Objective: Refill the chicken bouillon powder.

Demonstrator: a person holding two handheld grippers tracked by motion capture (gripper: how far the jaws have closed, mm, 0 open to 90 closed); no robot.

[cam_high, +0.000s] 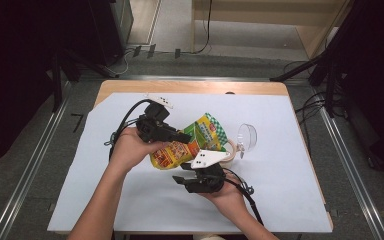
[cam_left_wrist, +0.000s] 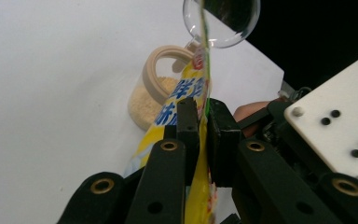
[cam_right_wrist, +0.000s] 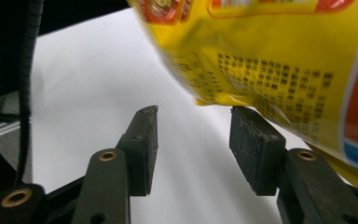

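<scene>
The table (cam_high: 130, 200) in front of me is the biggest thing here, covered by a white sheet with a strip of bare wood along the far edge at twelve o'clock. Near its middle I hold the yellow snack bag (cam_high: 187, 145) up off the sheet, its green-checked top tilted toward one o'clock and its bottom end toward seven.

My left gripper (cam_high: 182, 136) comes in from ten o'clock and is clamped on the bag. In the left gripper view its two pads (cam_left_wrist: 188, 122) stand pressed together with the thin yellow film of the bag (cam_left_wrist: 200, 186) squeezed between them, and the bag's edge runs straight up toward twelve.

My right gripper (cam_high: 184, 179) sits below the bag, at about six o'clock from it, my hand cupping it from underneath. In the right gripper view its jaws stand apart with white sheet showing between them. The bag (cam_right_wrist: 279, 60) hangs over them from one o'clock, and its lower corner lies right at the tip of the right-hand pad (cam_right_wrist: 254, 149); I cannot tell if it touches.

Just beyond the bag, at three o'clock from it, stands a small jar (cam_left_wrist: 154, 93) with a tan rim and pale crumbs inside. Its clear lid (cam_high: 247, 136) stands on edge beside it.
</scene>
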